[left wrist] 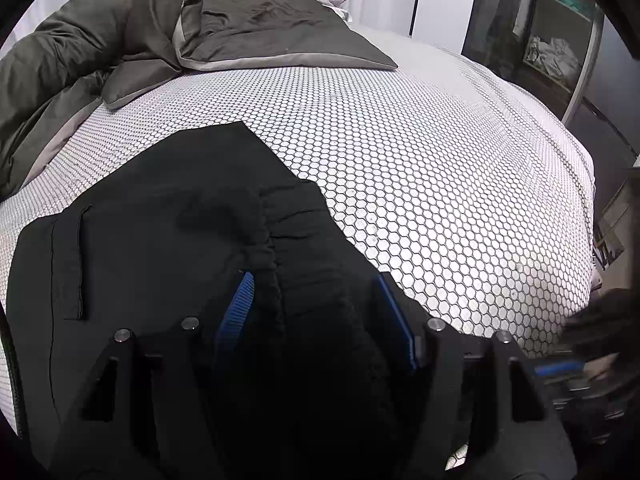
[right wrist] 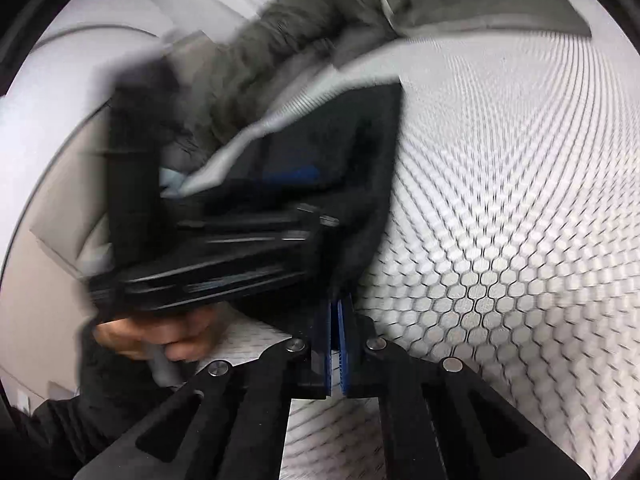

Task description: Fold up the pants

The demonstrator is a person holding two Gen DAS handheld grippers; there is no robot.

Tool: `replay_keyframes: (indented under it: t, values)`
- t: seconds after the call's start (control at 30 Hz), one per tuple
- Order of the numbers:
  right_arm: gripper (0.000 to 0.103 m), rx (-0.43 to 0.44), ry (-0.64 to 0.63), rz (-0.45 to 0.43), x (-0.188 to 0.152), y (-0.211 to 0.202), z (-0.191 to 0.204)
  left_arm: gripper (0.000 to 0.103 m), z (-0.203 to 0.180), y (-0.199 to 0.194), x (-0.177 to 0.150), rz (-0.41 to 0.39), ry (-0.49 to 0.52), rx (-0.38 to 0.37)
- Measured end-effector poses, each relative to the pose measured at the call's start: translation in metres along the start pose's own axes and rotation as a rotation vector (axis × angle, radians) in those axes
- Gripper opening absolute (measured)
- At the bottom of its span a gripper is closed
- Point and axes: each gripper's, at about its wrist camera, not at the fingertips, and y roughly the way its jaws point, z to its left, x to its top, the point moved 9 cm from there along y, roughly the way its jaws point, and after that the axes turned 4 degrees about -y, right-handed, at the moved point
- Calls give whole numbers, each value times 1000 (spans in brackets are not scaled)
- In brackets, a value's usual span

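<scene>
Bedding with a honeycomb print [left wrist: 400,184] is covering the mattress and carrying everything else. Olive-grey duvet [left wrist: 80,52] is lying bunched at the far left of that sheet, with a matching pillow [left wrist: 280,36] lying flat beside it at the head end. Black pants [left wrist: 160,240] are lying on the near part of the sheet, with one flat panel spreading toward the duvet and the gathered waistband rising into the left gripper [left wrist: 316,300]. Its blue-padded fingers [left wrist: 240,304] are standing spread on either side of the bunched waistband. In the blurred right wrist view, the right gripper [right wrist: 335,308] is pinching a corner of the pants [right wrist: 360,168] between pads pressed together, above the sheet [right wrist: 520,200]. The person's left hand [right wrist: 160,336] is gripping the other tool's handle just beside that corner.
</scene>
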Motion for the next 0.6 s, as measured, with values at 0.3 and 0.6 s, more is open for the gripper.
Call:
replay_keyframes:
  t: [0.3,0.6]
  values:
    - [9,27,51,-30,-29,-26,-16,57,-6,-17,-9,-12,50,-24]
    - [26,68,221,-11,3,14,-49,57,-35,-32,-46,-22,220,70]
